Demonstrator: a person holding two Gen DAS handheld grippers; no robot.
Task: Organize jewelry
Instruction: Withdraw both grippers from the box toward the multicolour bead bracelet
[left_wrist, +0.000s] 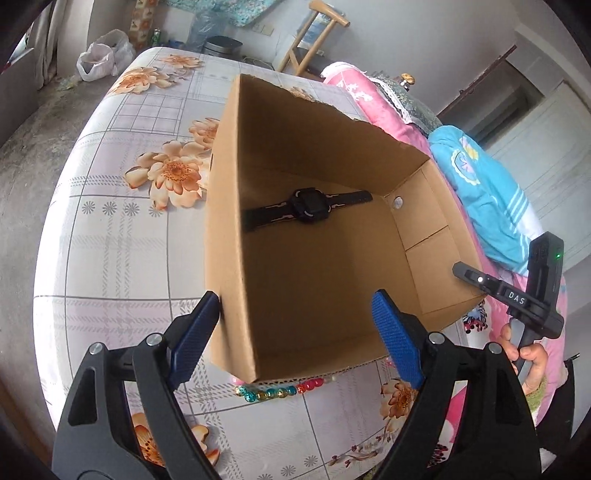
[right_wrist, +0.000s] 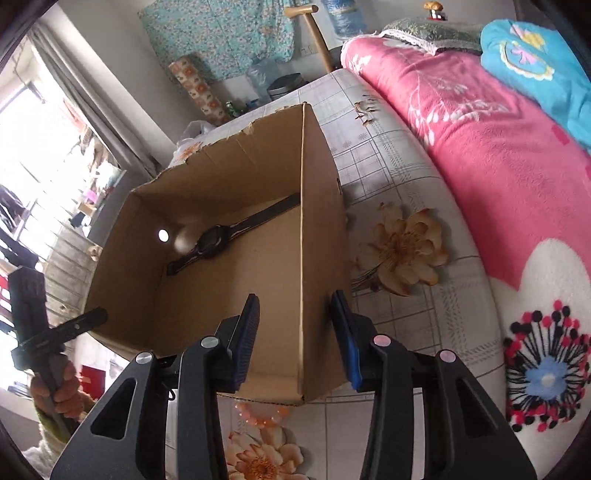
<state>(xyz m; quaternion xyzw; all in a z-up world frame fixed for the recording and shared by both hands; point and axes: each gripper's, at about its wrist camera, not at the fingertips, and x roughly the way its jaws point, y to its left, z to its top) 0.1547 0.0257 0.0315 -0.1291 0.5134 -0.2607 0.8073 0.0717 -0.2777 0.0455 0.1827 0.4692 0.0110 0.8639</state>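
Left wrist view, L to R: floral-print sheet (left_wrist: 92, 258) covers the bed. Left gripper (left_wrist: 295, 332) hangs at the near corner of an open cardboard box (left_wrist: 229, 258), jaws spread wide, nothing between the pads; the left blue pad is just outside the box's left wall, the right pad over the box interior. Can't tell if the left pad touches the wall. Black watch (left_wrist: 306, 208) lies flat on the box floor near the far wall, strap stretched out both ways. Colourful bead bracelet (left_wrist: 273, 391) lies on the sheet, right against the box's near edge, partly tucked under it, between the two pads. Far R: a hand (left_wrist: 528, 362) holds the other gripper's handle, w/ pink blanket (left_wrist: 354, 88) and blue blanket (left_wrist: 480, 177) beyond.

Right wrist view, L to R: a hand (right_wrist: 62, 391) w/ the left tool's handle at the far left. Same box (right_wrist: 321, 221), watch (right_wrist: 214, 240) inside. Right gripper (right_wrist: 295, 339) straddles the box's right wall, jaws about half open, pads clear of the cardboard, holding nothing. Orange beads (right_wrist: 258, 413) peek out below the box's near edge. Pink blanket (right_wrist: 480, 166) on R.
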